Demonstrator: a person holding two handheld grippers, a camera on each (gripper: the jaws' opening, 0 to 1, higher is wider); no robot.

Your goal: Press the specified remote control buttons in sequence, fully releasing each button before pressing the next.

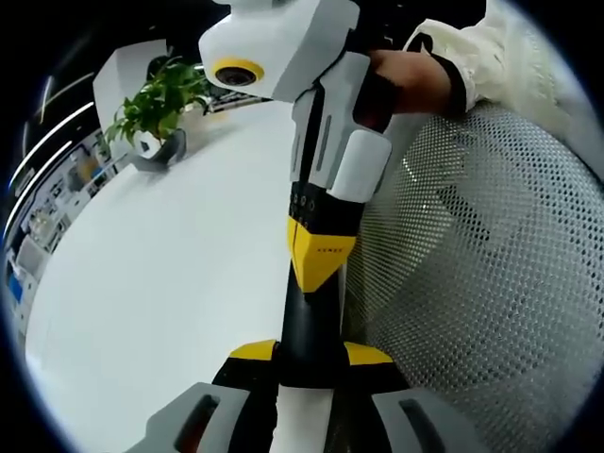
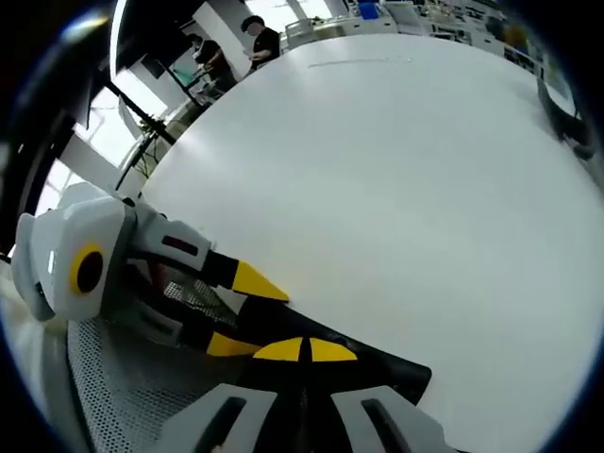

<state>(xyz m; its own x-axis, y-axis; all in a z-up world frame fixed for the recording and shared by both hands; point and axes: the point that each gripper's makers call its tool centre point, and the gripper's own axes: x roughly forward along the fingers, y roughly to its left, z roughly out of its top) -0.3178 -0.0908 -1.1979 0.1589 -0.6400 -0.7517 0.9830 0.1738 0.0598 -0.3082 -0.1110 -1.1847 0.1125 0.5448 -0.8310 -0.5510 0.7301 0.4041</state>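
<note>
A slim black remote control (image 1: 310, 326) sticks out between the yellow-tipped jaws of my left gripper (image 1: 311, 354), which is shut on it. My right gripper (image 1: 321, 269) comes down from above, held by a hand (image 1: 415, 75). Its yellow tips are together and rest on the remote's upper end. In the right gripper view, the right gripper (image 2: 307, 351) is shut with its tips on the black remote (image 2: 387, 368). The left gripper (image 2: 243, 313) reaches in from the left, one jaw on each side of the remote. No buttons are visible.
A large white table (image 1: 170, 264) (image 2: 396, 170) lies under both grippers. A white mesh chair (image 1: 491, 264) stands beside it. A potted plant (image 1: 156, 104) sits at the far end. People (image 2: 255, 38) stand beyond the table. A dark cable (image 2: 566, 113) lies at the right edge.
</note>
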